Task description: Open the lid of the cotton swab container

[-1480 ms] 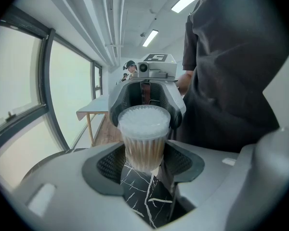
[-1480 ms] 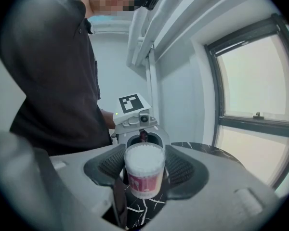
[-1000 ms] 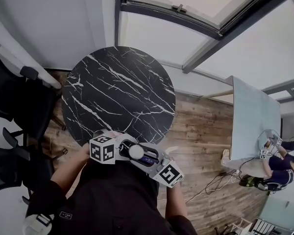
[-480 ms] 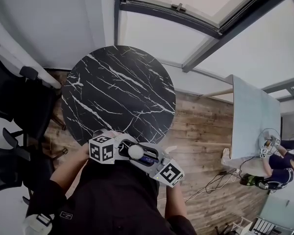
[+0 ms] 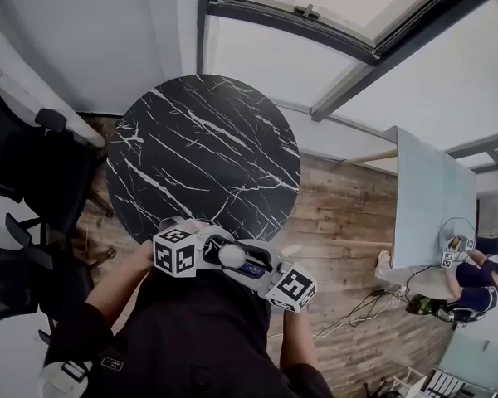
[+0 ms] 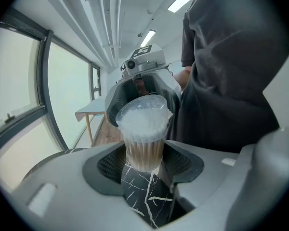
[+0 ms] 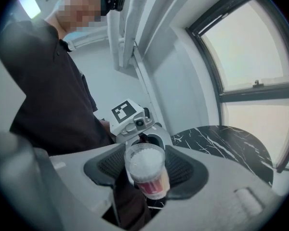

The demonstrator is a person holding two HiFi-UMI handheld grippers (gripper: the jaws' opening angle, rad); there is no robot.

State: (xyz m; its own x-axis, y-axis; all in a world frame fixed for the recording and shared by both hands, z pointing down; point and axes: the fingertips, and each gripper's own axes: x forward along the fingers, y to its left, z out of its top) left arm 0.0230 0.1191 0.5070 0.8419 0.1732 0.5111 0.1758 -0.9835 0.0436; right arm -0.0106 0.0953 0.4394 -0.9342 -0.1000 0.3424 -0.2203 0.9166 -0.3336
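Observation:
A clear cotton swab container (image 5: 231, 256) with white tips packed under its lid is held in the air close to my body, between both grippers. In the left gripper view the container (image 6: 143, 129) stands between the pads of my left gripper (image 6: 143, 161), which is shut on its lower part, where the sticks show. Behind it, my right gripper (image 6: 144, 81) reaches round the lid end. In the right gripper view the container (image 7: 147, 172), with a red label, sits between the pads of my right gripper (image 7: 145, 177), shut on it. The lid looks seated.
A round black marble table (image 5: 203, 139) lies just ahead of the grippers. Black chairs (image 5: 25, 181) stand at the left. Wooden floor (image 5: 349, 222) and a pale table (image 5: 427, 197) lie to the right, with another person (image 5: 473, 280) beyond it. Windows run along the far wall.
The right gripper's marker cube has turned and shifted slightly up and right. The container stays between both grippers and the left gripper has kept still.

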